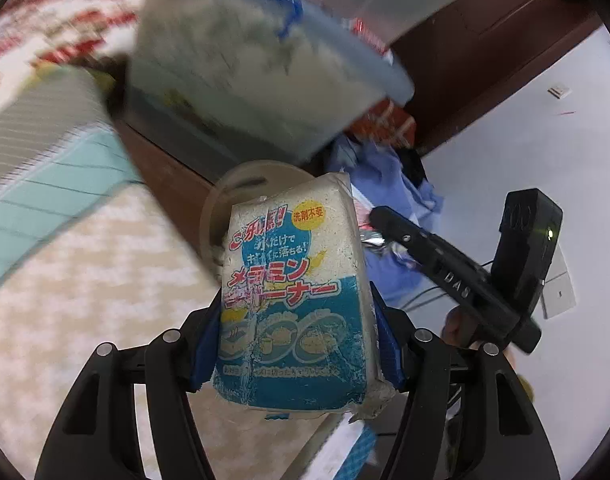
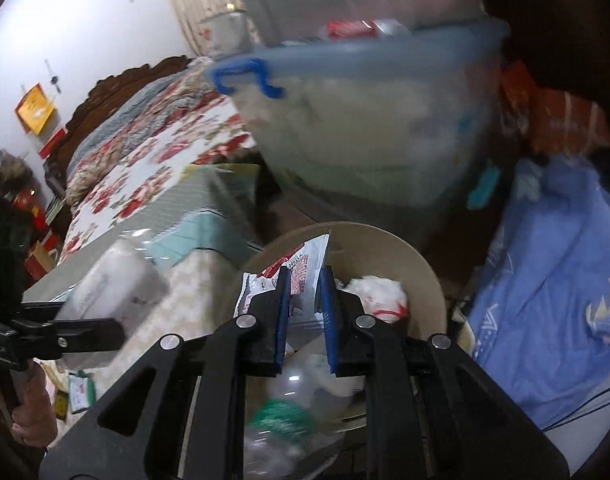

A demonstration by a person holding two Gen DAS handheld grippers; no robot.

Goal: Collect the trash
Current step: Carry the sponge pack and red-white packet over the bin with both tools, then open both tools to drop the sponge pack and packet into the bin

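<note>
In the left wrist view my left gripper [image 1: 297, 320] is shut on a packaged melamine sponge [image 1: 293, 280], white block in a blue printed wrapper, held above a beige trash bin [image 1: 225, 196]. In the right wrist view my right gripper [image 2: 305, 300] is shut on a white and red foil wrapper [image 2: 293, 272] and holds it over the same bin [image 2: 429, 280], which holds crumpled plastic, a white wad [image 2: 379, 294] and a green item [image 2: 283, 416]. The right gripper also shows in the left wrist view [image 1: 375, 216], at the right, with foil at its tip.
A clear plastic tub with blue handles [image 2: 369, 120] stands behind the bin. A bed with a floral quilt [image 2: 145, 152] is left. Blue cloth [image 2: 553, 280] lies right of the bin. A checked cover [image 1: 85, 280] spreads beside the bin. The other gripper's body [image 2: 53, 334] shows at left.
</note>
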